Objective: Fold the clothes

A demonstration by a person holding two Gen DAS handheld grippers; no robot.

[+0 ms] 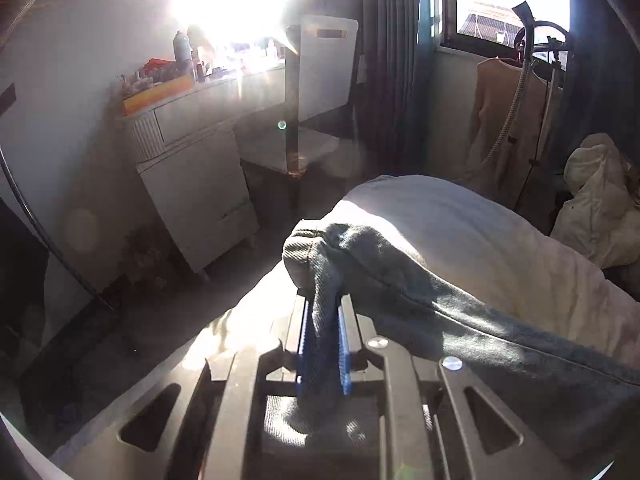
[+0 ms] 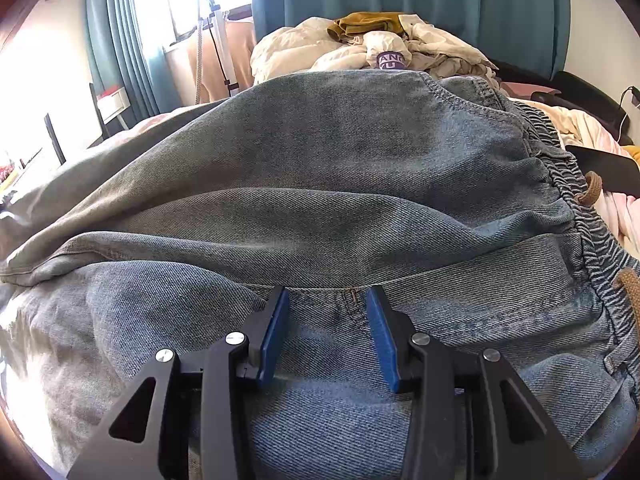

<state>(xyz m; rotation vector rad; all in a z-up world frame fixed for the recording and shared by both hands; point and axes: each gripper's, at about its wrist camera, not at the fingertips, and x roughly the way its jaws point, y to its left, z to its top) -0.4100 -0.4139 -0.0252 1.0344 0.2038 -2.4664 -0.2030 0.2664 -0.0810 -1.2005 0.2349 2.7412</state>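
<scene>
A pair of faded blue jeans (image 2: 320, 168) lies spread over the bed, with its elastic waistband (image 2: 560, 168) at the right. My right gripper (image 2: 326, 300) is open, its blue pads (image 2: 276, 332) resting on the denim near a seam, holding nothing. In the left wrist view my left gripper (image 1: 325, 312) is shut on a bunched end of the jeans (image 1: 320, 248), lifted above the bed edge. The fabric trails off to the right over the pale bedding (image 1: 460, 224).
A white dresser (image 1: 192, 168) with clutter on top and a chair (image 1: 316, 80) stand to the left of the bed. A heap of cream and mustard clothes (image 2: 372, 44) lies at the far end. A black phone-like object (image 2: 604, 168) lies at right. Teal curtains (image 2: 420, 8) hang behind.
</scene>
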